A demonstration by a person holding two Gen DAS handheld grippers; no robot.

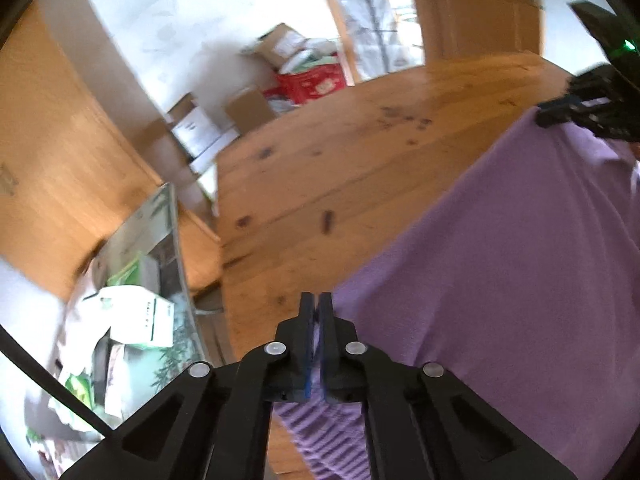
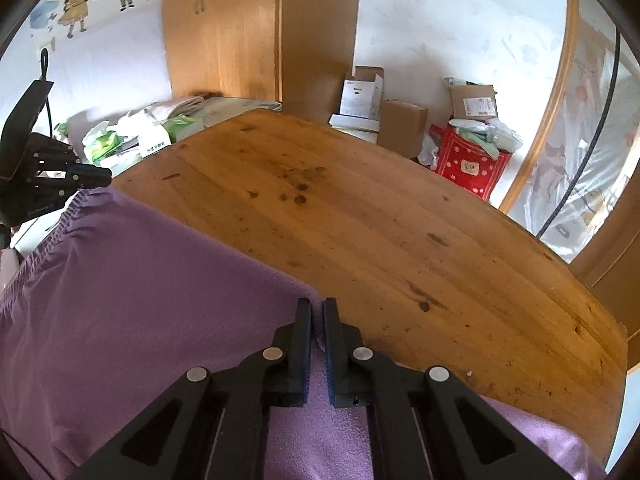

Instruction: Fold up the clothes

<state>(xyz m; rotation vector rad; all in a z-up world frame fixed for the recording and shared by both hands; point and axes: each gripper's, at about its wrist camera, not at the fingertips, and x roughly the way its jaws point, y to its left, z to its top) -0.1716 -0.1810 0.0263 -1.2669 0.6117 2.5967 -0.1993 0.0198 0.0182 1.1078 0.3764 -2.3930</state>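
A purple garment [image 1: 500,264] lies over the near side of a wooden table [image 1: 344,168], its far edge pulled straight between my two grippers. My left gripper [image 1: 317,300] is shut on the garment's left corner, with purple cloth pinched between its pads. In the right wrist view the same purple garment [image 2: 140,292] spreads to the left, its gathered band running toward the left gripper [image 2: 102,176]. My right gripper [image 2: 317,306] is shut on the garment's right corner at the cloth's edge. The right gripper [image 1: 560,114] also shows at the far corner in the left wrist view.
Bare table top [image 2: 360,220] stretches beyond the garment. Past the far edge stand cardboard boxes [image 2: 400,124] and a red bag [image 2: 468,164] on the floor. Bags and cartons [image 1: 136,316] pile up left of the table beside a wooden wardrobe [image 2: 240,32].
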